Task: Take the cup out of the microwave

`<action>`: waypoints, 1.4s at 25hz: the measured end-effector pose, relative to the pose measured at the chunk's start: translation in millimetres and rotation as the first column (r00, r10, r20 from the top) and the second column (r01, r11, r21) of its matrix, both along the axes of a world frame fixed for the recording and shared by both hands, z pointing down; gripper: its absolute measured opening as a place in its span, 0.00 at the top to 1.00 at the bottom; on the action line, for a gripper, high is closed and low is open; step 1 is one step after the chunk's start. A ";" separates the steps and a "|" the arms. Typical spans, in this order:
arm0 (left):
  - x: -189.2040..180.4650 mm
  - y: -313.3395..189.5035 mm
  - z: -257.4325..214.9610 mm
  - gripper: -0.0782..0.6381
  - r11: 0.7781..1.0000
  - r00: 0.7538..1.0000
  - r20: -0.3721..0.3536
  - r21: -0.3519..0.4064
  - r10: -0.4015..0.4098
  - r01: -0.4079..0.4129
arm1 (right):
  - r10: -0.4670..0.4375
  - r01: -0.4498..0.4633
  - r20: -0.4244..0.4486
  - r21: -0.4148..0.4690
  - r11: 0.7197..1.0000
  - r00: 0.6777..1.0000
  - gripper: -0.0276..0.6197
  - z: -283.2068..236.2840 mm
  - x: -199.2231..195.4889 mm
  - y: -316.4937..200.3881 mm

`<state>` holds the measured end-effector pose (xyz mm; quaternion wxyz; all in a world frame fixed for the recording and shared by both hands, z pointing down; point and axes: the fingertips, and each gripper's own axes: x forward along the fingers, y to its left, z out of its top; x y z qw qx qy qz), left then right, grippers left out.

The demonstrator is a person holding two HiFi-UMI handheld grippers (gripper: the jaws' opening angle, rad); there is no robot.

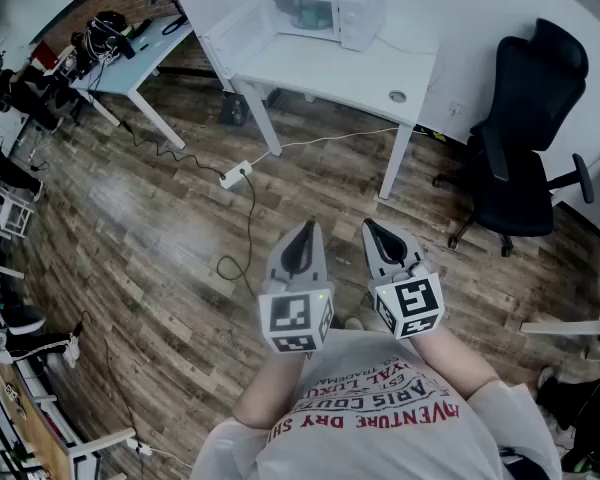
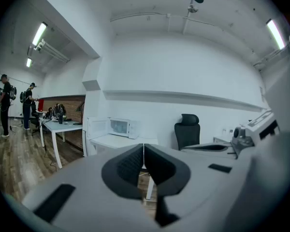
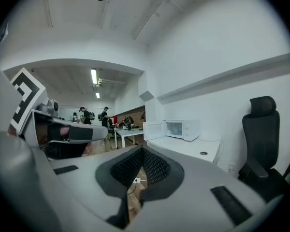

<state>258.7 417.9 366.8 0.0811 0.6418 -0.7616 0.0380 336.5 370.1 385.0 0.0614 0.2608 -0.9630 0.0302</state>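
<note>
The person is standing on the wooden floor [image 1: 160, 248] and holding both grippers side by side at chest height, close together but apart, pointing roughly level toward 12 o'clock. The left gripper [image 1: 305, 226] is keeping its fingers [image 2: 135, 161] pressed together with nothing between them. The right gripper [image 1: 370, 223] is also showing its fingers [image 3: 154, 166] meeting at the tips, and it is carrying nothing.

The cup [image 1: 305, 13] is sitting inside the microwave [image 1: 360, 18], appearing only as a pale greenish shape in the lit cavity, well apart from both grippers. The microwave door [image 1: 242, 36] is hanging wide open toward 10 o'clock. The microwave is standing at the far edge of a white table [image 1: 350, 73], straight ahead at 12 o'clock in the head view.

A black office chair [image 1: 525, 118] is standing at 2 o'clock, just beside the table's right end. A white power strip [image 1: 235, 175] is lying on the floor at 11 o'clock, between the person and the table, with a dark cable curling away from it. A second table [image 1: 120, 68] loaded with dark gear is standing farther off at 10 o'clock.
</note>
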 end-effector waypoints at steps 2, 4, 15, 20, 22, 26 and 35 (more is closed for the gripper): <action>-3.5 -0.4 2.6 0.88 1.000 1.000 -0.007 -0.002 -0.001 0.001 | -0.004 0.004 -0.001 -0.001 1.000 1.000 0.94 1.4 -3.9 0.0; -6.4 -1.8 5.5 0.88 1.000 1.000 -0.012 -0.006 -0.003 0.003 | -0.008 0.008 -0.005 0.000 1.000 1.000 0.94 2.7 -7.3 -0.6; -17.5 -12.0 15.3 0.88 0.999 0.999 -0.020 -0.033 -0.025 0.025 | -0.018 0.018 0.025 -0.030 0.999 1.000 0.94 5.6 -15.9 -11.4; -20.9 -20.8 22.2 0.88 0.998 0.999 -0.026 -0.047 -0.030 0.029 | -0.032 0.033 0.024 -0.045 0.998 0.999 0.94 11.7 -22.7 -21.9; -23.5 -27.8 25.8 0.88 0.998 0.999 -0.034 -0.055 -0.027 0.025 | -0.034 0.035 0.024 -0.051 0.998 0.999 0.94 13.4 -25.7 -27.4; -35.0 -37.6 30.3 0.88 0.998 0.999 -0.045 -0.062 -0.028 0.025 | -0.040 0.041 0.012 -0.062 0.997 0.999 0.94 18.6 -36.6 -33.8; -74.1 -87.2 54.7 0.88 0.996 0.996 -0.085 -0.080 0.020 -0.027 | 0.025 -0.028 -0.031 -0.074 0.997 0.999 0.94 37.7 -71.4 -87.7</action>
